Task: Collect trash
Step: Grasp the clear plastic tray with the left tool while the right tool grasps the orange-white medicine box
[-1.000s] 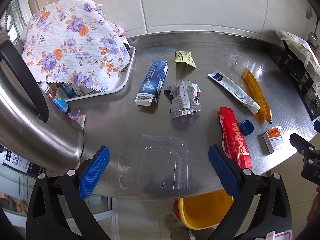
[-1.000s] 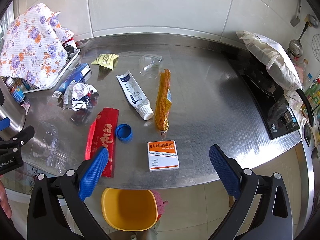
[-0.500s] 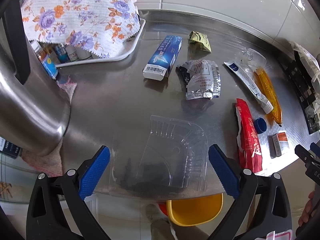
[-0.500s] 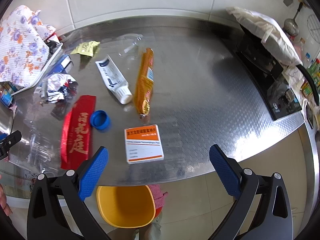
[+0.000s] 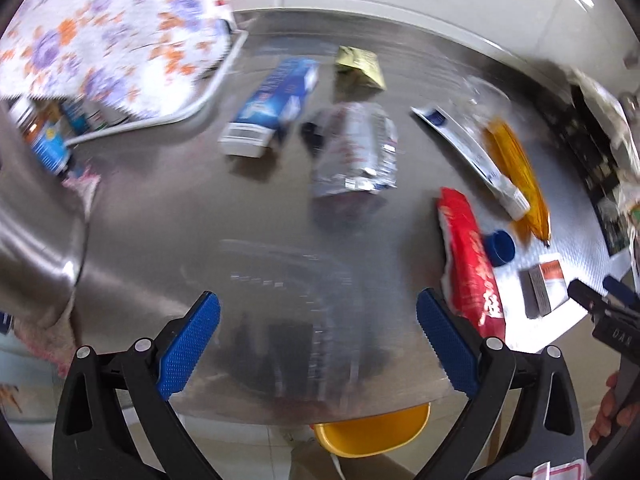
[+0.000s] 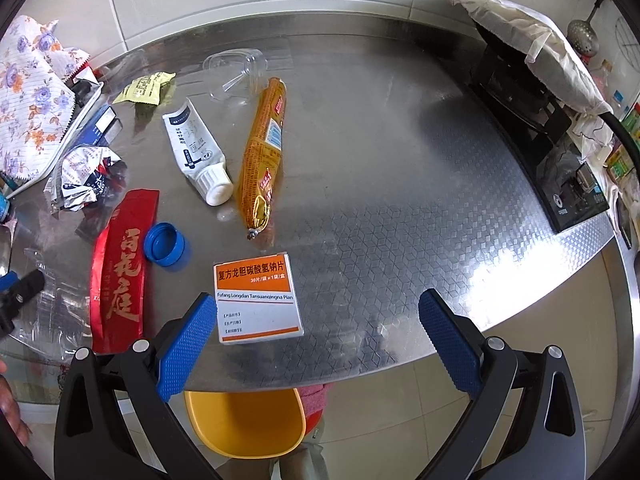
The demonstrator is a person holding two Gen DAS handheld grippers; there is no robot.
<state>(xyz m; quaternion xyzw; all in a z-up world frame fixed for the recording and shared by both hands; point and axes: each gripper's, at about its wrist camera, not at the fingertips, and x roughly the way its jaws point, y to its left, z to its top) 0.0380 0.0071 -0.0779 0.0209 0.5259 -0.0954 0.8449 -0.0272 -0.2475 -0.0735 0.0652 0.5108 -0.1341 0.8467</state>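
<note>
Trash lies on a steel counter (image 6: 400,208). My left gripper (image 5: 318,344) is open over a clear plastic tray (image 5: 296,320) at the counter's front edge. My right gripper (image 6: 316,344) is open, its left pad beside an orange-and-white medicine box (image 6: 256,300). Also there: a red wrapper (image 6: 120,268), a blue cap (image 6: 164,244), a white tube (image 6: 196,152), an orange sausage pack (image 6: 264,152), a crumpled foil bag (image 5: 356,156), a blue box (image 5: 272,108), a yellow packet (image 5: 358,66) and a clear cup (image 6: 234,74).
A yellow bin (image 6: 244,420) stands on the floor below the counter edge. A floral cloth (image 5: 112,36) covers a tray of bottles at the back left. A steel kettle (image 5: 36,216) stands at the left. A covered stove (image 6: 540,92) is at the right.
Both grippers have moved forward and lower toward the counter. The clear tray now lies between the left pads, and the medicine box is closer to the right gripper. Both stay open.
</note>
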